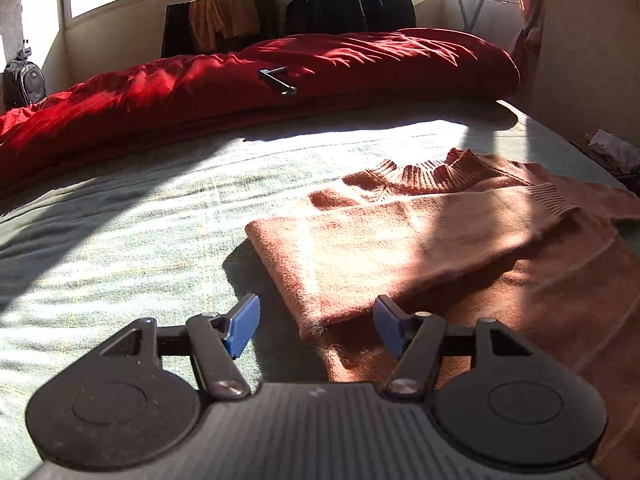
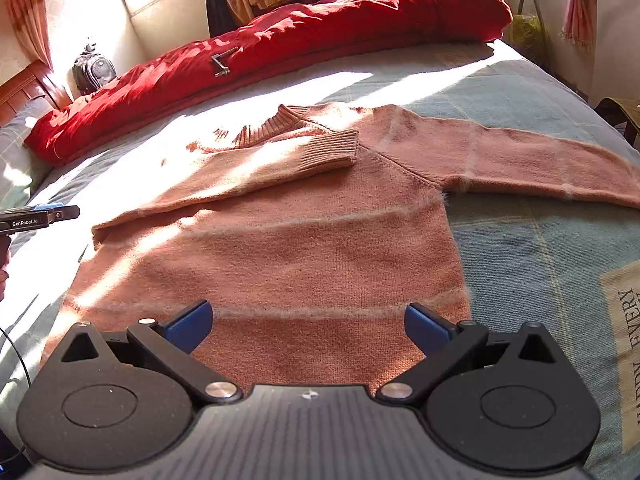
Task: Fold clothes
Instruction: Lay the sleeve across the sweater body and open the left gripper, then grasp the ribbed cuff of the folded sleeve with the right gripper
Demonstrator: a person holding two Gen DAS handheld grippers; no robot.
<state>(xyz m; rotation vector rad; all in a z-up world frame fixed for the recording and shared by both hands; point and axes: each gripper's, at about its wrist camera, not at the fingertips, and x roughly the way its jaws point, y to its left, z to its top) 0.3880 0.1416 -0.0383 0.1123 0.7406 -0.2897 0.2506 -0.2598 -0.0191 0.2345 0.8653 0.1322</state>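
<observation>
A salmon-pink knit sweater (image 2: 304, 248) with pale stripes lies flat on the bed, collar away from me. Its left sleeve (image 2: 248, 168) is folded across the chest, cuff near the collar; its right sleeve (image 2: 532, 160) stretches out to the right. My right gripper (image 2: 308, 328) hovers open over the lower hem, nothing between its blue pads. My left gripper (image 1: 316, 326) is open too, just off the sweater's (image 1: 420, 240) folded left edge, with the fold corner lying between its fingers. From the right wrist view the left gripper (image 2: 60, 213) shows at the far left edge.
A rumpled red duvet (image 1: 280, 72) with a small metal crank (image 1: 278, 80) on it runs along the far side of the bed. Grey-green bedspread (image 1: 120, 232) stretches to the left. Hanging clothes, a backpack (image 2: 94, 68) and windows stand behind.
</observation>
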